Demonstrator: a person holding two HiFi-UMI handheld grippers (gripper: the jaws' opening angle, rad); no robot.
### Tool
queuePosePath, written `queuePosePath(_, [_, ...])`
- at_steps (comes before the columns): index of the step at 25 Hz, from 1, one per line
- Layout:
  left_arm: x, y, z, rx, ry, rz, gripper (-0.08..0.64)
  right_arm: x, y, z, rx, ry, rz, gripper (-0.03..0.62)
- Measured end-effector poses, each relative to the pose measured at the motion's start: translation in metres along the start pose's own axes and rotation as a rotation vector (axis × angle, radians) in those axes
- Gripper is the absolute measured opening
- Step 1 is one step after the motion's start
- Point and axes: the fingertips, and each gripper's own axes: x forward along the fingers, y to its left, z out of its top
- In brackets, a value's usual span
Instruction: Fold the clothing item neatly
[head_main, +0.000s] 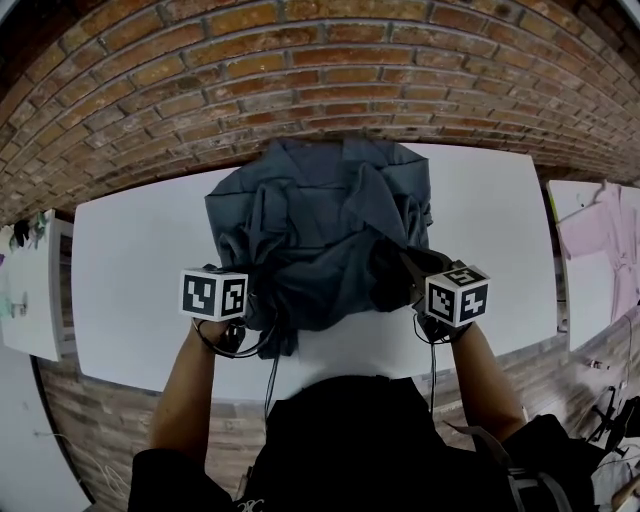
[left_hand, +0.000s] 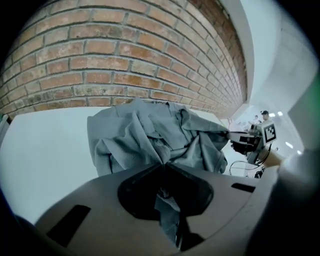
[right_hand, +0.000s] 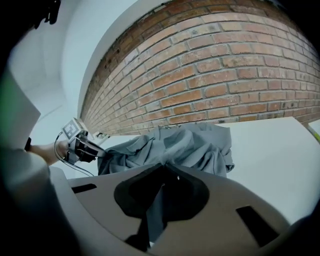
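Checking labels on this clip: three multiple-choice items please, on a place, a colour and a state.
1. The garment lies: A on the white table; B on a chair; C in a basket.
2. Its colour: A red; B grey-blue; C yellow.
3. The left hand-held gripper and right hand-held gripper are: A both open; B one open; C both shut on the garment.
Answers: A, it is heaped on the table; B, grey-blue in every view; C, each gripper view shows cloth pinched between closed jaws.
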Motion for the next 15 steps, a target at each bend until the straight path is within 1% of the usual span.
queuePosePath(2, [-0.014, -0.003, 0.009, -0.029, -0.029, -0.026, 0.025, -0.003, 0.004, 0.009, 0.017, -0.017, 0.033, 0.023])
queuePosePath(5, [-0.030, -0.004, 0.029, -0.061, -0.077, -0.043, 0.025, -0.004, 0.010, 0.026, 0.034, -0.037, 0.087, 0.021])
queuePosePath(7, [-0.037, -0.001, 0.046, -0.086, -0.109, -0.058, 0.025, -0.002, 0.013, 0.039, 0.045, -0.043, 0.129, 0.021])
queuePosePath(9, [-0.044, 0.004, 0.068, -0.112, -0.139, -0.070, 0.025, 0.003, 0.014, 0.057, 0.034, -0.042, 0.156, 0.021])
queuePosePath(12, [-0.051, 0.020, 0.105, -0.150, -0.191, -0.068, 0.025, 0.017, 0.004, 0.091, 0.007, -0.042, 0.166, 0.021])
queuePosePath(15, [-0.053, 0.047, 0.140, -0.198, -0.232, -0.043, 0.025, 0.039, -0.020, 0.127, 0.032, -0.039, 0.149, 0.021])
